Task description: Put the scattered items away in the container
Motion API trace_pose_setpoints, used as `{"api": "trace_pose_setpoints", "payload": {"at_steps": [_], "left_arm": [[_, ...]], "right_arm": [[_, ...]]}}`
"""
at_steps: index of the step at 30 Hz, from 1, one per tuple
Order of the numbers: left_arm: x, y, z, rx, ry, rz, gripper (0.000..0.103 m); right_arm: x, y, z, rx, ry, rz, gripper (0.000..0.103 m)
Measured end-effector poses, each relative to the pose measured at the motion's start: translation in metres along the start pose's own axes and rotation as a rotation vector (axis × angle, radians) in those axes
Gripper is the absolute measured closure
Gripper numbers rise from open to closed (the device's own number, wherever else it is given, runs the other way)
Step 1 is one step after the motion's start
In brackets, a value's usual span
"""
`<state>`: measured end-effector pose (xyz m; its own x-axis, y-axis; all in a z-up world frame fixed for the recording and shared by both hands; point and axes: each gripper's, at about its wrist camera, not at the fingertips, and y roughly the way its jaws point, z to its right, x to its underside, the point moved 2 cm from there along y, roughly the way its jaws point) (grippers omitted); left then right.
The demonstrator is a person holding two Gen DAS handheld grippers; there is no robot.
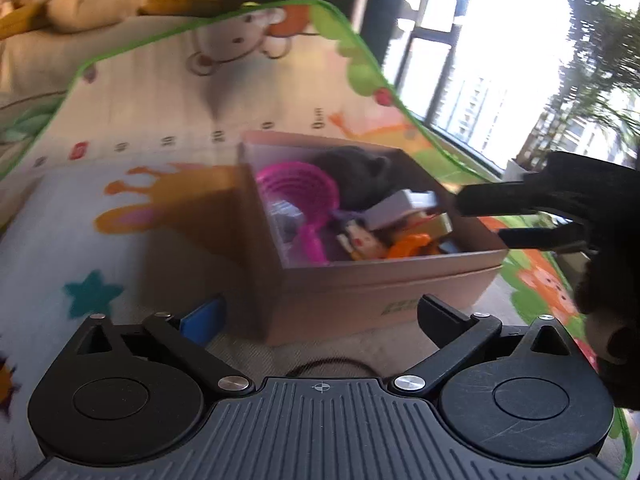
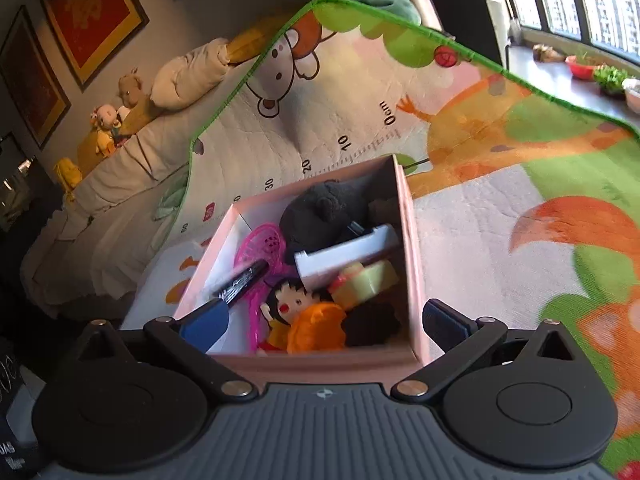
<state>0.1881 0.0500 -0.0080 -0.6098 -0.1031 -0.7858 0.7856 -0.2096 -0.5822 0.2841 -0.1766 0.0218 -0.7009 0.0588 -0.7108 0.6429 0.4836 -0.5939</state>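
Right wrist view: a pink cardboard box on the plush play mat is seen filled with toys: a pink mesh strainer, dark plush, white block, doll and a black marker against its left wall. Right gripper fingers are spread wide, empty; left gripper likewise.

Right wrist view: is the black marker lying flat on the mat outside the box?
No, the black marker is over the open pink box, above the toys, beside the pink strainer.

Both wrist views angled down, close over shared box.
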Motion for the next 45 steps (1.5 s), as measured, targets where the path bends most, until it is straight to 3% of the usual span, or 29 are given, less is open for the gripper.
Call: {"api": "trace_pose_setpoints", "payload": {"at_steps": [4, 9, 14, 19, 45], "left_arm": [[0.016, -0.003, 0.008, -0.114, 0.009, -0.027, 0.0], [0.031, 0.006, 0.017, -0.148, 0.013, -0.057, 0.0], [0.037, 0.008, 0.028, -0.205, 0.025, -0.041, 0.0], [0.038, 0.019, 0.037, -0.275, 0.078, -0.042, 0.0], [0.04, 0.017, 0.035, -0.275, 0.081, -0.042, 0.0]], "right_arm": [[0.038, -0.016, -0.002, 0.125, -0.097, 0.015, 0.0], [0.084, -0.016, -0.001, 0.214, -0.206, -0.007, 0.0], [0.091, -0.005, 0.002, 0.293, -0.244, -0.042, 0.0], [0.086, 0.005, 0.007, 0.268, -0.257, -0.006, 0.0], [0.089, 0.006, 0.005, 0.279, -0.251, 0.017, 0.0]]}}
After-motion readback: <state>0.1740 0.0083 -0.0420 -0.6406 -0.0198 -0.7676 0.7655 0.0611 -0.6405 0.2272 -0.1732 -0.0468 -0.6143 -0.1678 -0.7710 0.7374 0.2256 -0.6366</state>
